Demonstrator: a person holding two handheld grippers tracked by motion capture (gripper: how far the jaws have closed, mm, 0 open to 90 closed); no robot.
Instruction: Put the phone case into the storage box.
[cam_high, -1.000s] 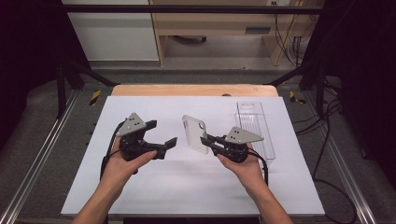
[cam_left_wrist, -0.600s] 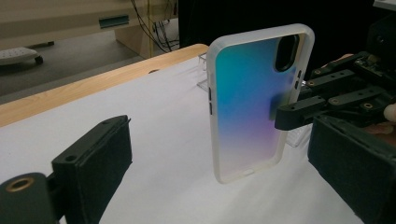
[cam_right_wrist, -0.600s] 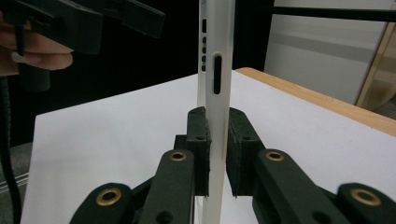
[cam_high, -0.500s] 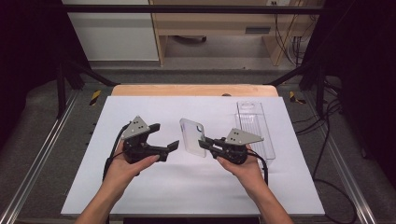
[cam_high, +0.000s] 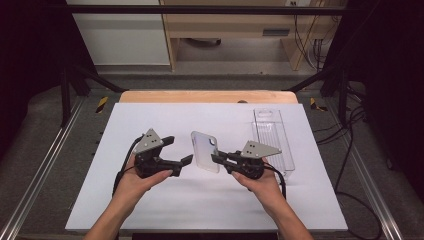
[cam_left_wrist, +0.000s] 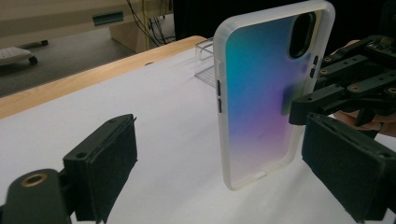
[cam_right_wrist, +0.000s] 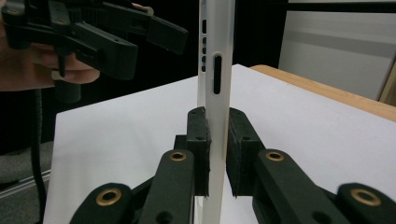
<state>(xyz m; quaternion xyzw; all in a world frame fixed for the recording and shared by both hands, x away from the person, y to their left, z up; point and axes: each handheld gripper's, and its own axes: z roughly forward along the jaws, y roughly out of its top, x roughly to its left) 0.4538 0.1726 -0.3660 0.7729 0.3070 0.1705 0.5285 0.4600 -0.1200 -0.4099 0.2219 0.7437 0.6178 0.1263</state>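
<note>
Phone case (cam_high: 205, 151), frosted white with an iridescent back, stands upright above the white table (cam_high: 150, 210), pinched along one edge by the right gripper (cam_high: 216, 157), whose pads press on both its faces. Facing it, the left gripper (cam_high: 179, 151) has its jaws spread, just easing inward with nothing between them. Behind lies a clear plastic tray (cam_high: 272, 135).

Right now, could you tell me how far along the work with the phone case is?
Done: the phone case is off the table and stands upright, pinched at one edge by the right claw. In hand: the left claw sits beside it, pads clear of it; its jaws have just been closing slightly. Left: the left claw has yet to grip it. The clear plastic tray lies behind the right hand.
</note>
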